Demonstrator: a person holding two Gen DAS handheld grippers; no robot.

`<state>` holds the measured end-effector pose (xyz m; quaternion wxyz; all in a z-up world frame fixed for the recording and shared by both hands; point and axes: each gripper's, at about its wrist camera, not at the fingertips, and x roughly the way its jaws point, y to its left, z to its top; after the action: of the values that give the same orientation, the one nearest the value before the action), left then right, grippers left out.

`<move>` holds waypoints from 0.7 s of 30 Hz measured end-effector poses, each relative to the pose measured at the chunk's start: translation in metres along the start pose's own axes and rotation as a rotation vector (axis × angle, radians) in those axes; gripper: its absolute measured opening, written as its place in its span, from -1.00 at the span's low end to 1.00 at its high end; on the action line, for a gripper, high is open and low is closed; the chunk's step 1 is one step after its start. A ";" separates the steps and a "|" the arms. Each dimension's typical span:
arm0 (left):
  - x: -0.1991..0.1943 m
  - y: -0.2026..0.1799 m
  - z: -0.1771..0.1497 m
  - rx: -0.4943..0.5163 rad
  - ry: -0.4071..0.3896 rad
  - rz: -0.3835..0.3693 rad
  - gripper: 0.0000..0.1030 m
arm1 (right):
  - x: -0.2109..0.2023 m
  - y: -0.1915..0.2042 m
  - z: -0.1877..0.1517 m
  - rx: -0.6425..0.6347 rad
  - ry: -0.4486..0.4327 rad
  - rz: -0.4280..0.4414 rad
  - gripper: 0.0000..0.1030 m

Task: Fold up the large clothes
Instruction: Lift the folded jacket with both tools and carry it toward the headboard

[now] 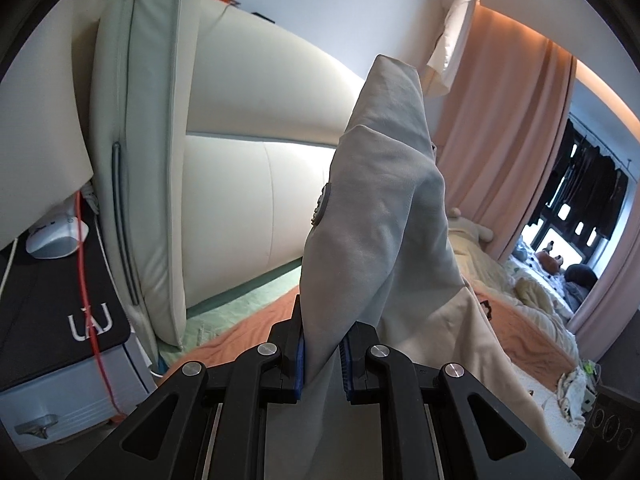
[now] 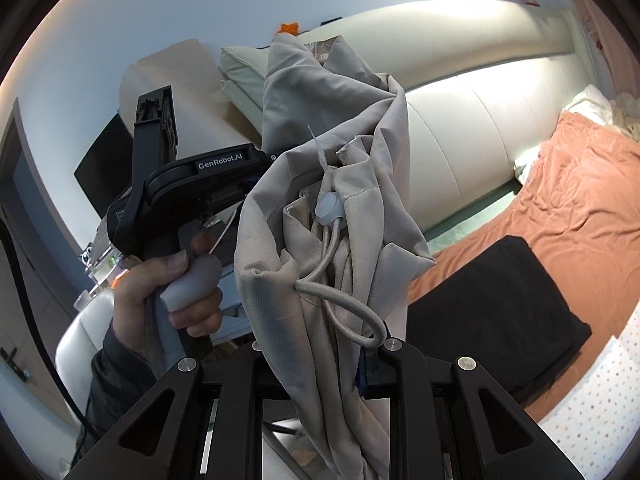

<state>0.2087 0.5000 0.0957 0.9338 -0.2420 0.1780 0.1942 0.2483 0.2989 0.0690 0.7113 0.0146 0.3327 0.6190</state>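
Left tongs (image 1: 322, 364) are pinching a fold of the beige garment (image 1: 380, 216), blue pads (image 1: 299, 364) pressing on the cloth from both sides. The garment is rising upright from the jaws and draping off to the right, down toward the orange bedspread (image 1: 256, 332). A grey button (image 1: 320, 204) is showing on its left edge.

Right tongs (image 2: 320, 368) are clamping a thick bunch of the same garment (image 2: 320, 160); the left pad is buried in cloth, only the right one peeking out. A drawstring cord (image 2: 340, 312) is looping out of the fabric, with a pale toggle (image 2: 330, 208) above it (hem or hood end, I cannot tell which).

In the right wrist view my left hand (image 2: 168, 288) is gripping the handle of the other tool, just left of the hanging cloth. A folded black garment (image 2: 500, 304) is lying on the bedspread to the right. A cream padded headboard (image 2: 480, 120) is standing behind, and a pale green cushion (image 1: 152, 160) is leaning against it.
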 end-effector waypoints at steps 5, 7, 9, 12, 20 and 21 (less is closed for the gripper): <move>0.063 -0.009 -0.008 -0.009 0.050 0.014 -0.74 | 0.024 -0.055 0.002 0.095 0.005 -0.018 -0.58; 0.084 -0.011 -0.009 -0.025 0.068 -0.005 -0.74 | 0.027 -0.083 0.004 0.145 -0.004 -0.027 -0.58; 0.106 -0.018 -0.012 -0.003 0.075 0.018 -0.74 | 0.027 -0.110 0.007 0.184 -0.010 -0.035 -0.58; 0.133 -0.020 -0.010 -0.019 0.094 0.031 -0.74 | 0.029 -0.150 0.008 0.231 -0.012 -0.056 -0.58; 0.193 -0.034 -0.020 0.080 0.149 0.105 -0.67 | 0.054 -0.243 -0.014 0.350 -0.007 -0.062 -0.59; 0.198 -0.034 -0.024 0.101 0.157 0.126 -0.59 | 0.061 -0.256 -0.021 0.367 0.001 -0.069 -0.59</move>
<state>0.3886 0.5146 0.0047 0.9139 -0.1976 0.2752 0.2237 0.4619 0.2853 -0.0854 0.7174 0.1324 0.4409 0.5230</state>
